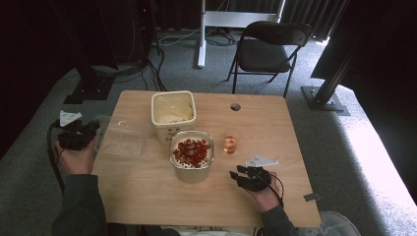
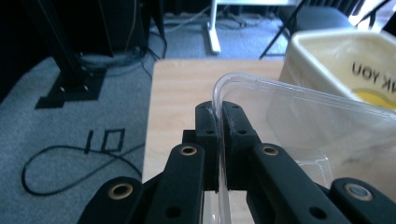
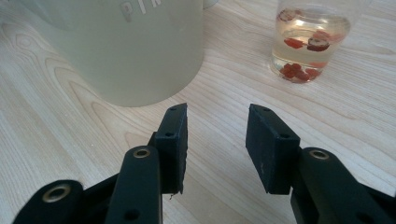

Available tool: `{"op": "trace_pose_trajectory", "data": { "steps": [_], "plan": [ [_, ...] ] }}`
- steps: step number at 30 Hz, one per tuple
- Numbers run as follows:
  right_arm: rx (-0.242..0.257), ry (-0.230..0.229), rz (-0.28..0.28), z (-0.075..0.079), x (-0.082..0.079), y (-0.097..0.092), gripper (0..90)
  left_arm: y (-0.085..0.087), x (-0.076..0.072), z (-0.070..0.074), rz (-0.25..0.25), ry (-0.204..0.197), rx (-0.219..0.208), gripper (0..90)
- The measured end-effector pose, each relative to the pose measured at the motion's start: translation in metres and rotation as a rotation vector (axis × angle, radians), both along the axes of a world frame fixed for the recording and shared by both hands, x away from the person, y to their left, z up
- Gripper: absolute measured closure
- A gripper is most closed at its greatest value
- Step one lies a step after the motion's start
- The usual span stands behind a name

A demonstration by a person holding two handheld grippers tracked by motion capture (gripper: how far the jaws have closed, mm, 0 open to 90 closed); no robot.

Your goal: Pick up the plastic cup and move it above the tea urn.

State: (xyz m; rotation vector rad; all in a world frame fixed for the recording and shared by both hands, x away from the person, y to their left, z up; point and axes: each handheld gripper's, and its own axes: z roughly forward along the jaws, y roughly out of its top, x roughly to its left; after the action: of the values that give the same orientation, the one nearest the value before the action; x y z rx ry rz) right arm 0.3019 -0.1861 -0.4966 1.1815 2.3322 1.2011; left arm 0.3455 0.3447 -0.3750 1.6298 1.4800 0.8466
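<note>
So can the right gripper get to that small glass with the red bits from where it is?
Probably yes: the right gripper has open jaws with bare table between it and the glass.

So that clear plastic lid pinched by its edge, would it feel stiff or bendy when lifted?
Probably bendy: the clear plastic lid looks thin where the left gripper clamps its rim. Likely very light, since one corner pinch carries it. Possibly slippery too, as its surface looks smooth and glossy.

Black hand-held gripper, brass-ringed screws, grey sleeves.
</note>
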Motion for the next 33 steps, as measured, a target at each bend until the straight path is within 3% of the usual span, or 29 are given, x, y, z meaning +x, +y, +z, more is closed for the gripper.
{"op": "trace_pose_trajectory", "data": {
  "steps": [4,7,8,12,16,20,21,23,27,31,33],
  "plan": [
    [-0.004,0.003,0.003,0.000,0.000,0.001,58.2,0.003,0.002,0.019,0.012,-0.044,-0.007,87.5],
    [-0.003,0.003,0.002,-0.001,0.000,0.001,58.2,0.003,0.003,0.026,0.015,-0.054,-0.008,87.5],
    [-0.002,0.003,0.001,-0.001,0.000,0.001,58.2,0.002,0.006,0.035,0.017,-0.069,-0.010,87.5],
    [-0.005,0.006,0.006,-0.002,0.000,0.002,58.2,-0.002,0.013,0.051,0.014,-0.100,-0.043,87.4],
    [-0.006,0.009,0.007,-0.003,0.000,0.003,58.2,-0.016,0.029,0.063,0.004,-0.105,-0.065,87.4],
    [-0.006,0.009,0.007,-0.003,0.000,0.003,58.2,-0.033,0.047,0.070,-0.010,-0.101,-0.061,87.3],
    [-0.006,0.009,0.007,-0.003,0.000,0.003,58.1,-0.047,0.060,0.072,-0.022,-0.090,-0.050,87.3],
    [-0.003,0.009,0.006,-0.003,0.000,0.002,58.2,-0.057,0.070,0.073,-0.026,-0.081,-0.047,87.2],
    [-0.001,0.012,0.000,-0.004,0.000,0.000,58.1,-0.082,0.094,0.071,-0.035,-0.051,-0.035,87.1],
    [0.001,0.014,-0.007,-0.004,0.000,-0.002,58.2,-0.103,0.112,0.067,-0.010,-0.019,0.017,86.8],
    [0.001,0.014,-0.006,-0.004,-0.001,-0.003,58.2,-0.108,0.118,0.064,-0.012,-0.006,0.013,86.5]
  ]
}}
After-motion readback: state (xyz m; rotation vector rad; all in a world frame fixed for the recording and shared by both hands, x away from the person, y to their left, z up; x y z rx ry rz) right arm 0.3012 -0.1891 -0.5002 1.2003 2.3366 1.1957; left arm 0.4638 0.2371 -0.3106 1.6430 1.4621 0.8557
